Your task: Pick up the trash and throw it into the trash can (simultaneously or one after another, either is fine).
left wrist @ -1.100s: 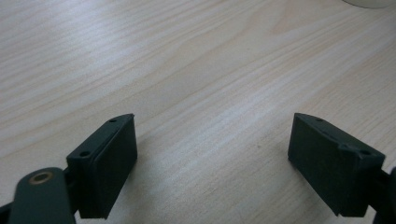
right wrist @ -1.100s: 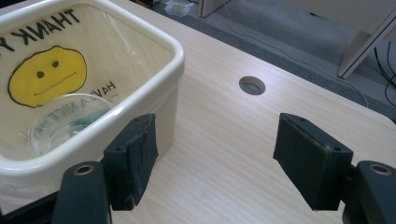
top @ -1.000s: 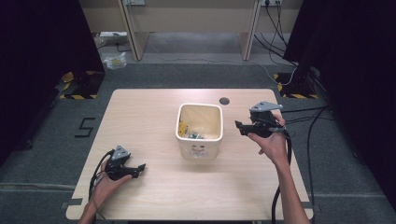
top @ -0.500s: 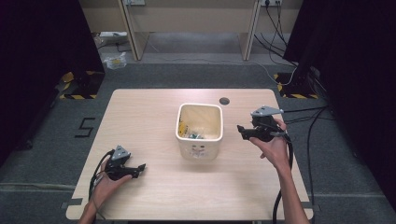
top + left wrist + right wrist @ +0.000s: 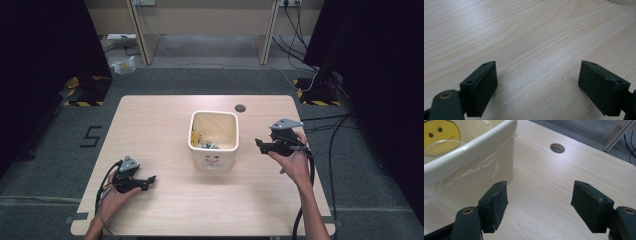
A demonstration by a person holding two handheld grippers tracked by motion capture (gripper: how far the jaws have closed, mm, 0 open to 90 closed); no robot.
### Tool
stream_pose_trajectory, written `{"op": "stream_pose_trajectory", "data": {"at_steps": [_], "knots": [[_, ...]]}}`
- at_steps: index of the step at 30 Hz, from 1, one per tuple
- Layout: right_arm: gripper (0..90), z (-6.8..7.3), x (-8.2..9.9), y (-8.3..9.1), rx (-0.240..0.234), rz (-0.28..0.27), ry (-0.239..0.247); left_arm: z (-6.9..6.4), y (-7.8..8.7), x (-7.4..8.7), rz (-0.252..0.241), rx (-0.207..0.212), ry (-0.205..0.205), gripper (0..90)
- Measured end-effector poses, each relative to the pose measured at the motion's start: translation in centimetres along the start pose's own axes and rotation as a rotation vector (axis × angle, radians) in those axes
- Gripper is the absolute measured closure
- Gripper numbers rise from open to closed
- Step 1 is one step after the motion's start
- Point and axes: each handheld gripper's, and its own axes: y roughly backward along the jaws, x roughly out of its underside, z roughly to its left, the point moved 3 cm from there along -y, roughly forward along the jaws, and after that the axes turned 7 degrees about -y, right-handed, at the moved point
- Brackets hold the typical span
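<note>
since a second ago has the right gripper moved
Yes, a little. In the high view the right gripper has drifted toward the person, away from the table's hole, staying right of the bin.

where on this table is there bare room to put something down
Bare wood: the far-left stretch of the light wooden table, and the near edge between both hands. It is crowded only around the cream square plastic bin, beside the right gripper.

Bin [image 5: 214, 142] at centre of the tabletop [image 5: 165, 115], small items inside; cable hole [image 5: 240, 108] behind it to the right. Left claw [image 5: 149, 180] near front-left; right claw [image 5: 260, 145] right of the bin.
</note>
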Motion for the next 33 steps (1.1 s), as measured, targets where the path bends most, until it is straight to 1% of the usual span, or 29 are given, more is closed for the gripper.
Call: {"op": "stream_pose_trajectory", "data": {"at_steps": [4, 8, 9, 11, 15, 17, 22, 26, 30, 33], "knots": [[27.6, 0.1, 0.3, -0.1, 0.003, 0.003, -0.003, 0.0, 0.0, 0.0, 0.000, 0.000, 0.000, 14.7], [26.8, 0.2, 0.6, -0.2, 0.014, 0.009, 0.003, 0.0, 0.0, 0.0, 0.000, 0.000, 0.000, 14.7], [26.5, 0.3, 0.8, -0.2, 0.025, 0.017, 0.015, 0.0, 0.0, 0.0, 0.000, 0.000, 0.000, 14.7], [26.2, 0.5, 0.8, -0.2, 0.030, 0.018, 0.024, 0.0, 0.0, 0.0, 0.000, 0.000, 0.000, 14.7], [26.1, 0.9, 0.8, -0.2, 0.027, 0.012, 0.029, 0.0, 0.0, 0.0, 0.000, 0.000, 0.000, 14.7], [26.0, 1.1, 1.2, -0.5, 0.020, 0.021, 0.033, 0.0, 0.0, 0.0, 0.000, 0.000, -0.001, 14.7], [25.1, 1.1, 1.7, -0.6, 0.018, 0.028, 0.026, 0.0, 0.0, 0.0, 0.000, 0.000, 0.000, 14.7], [24.2, 0.9, 2.0, -0.5, 0.031, 0.036, 0.027, 0.0, 0.0, 0.0, 0.000, -0.001, 0.000, 14.7], [24.3, 1.1, 2.2, -0.4, 0.020, 0.024, 0.027, 0.0, 0.0, 0.0, 0.000, 0.000, 0.000, 14.7], [24.3, 1.5, 2.7, -0.6, 0.009, 0.024, 0.025, 0.0, 0.0, 0.0, 0.000, 0.000, 0.000, 14.7]]}}
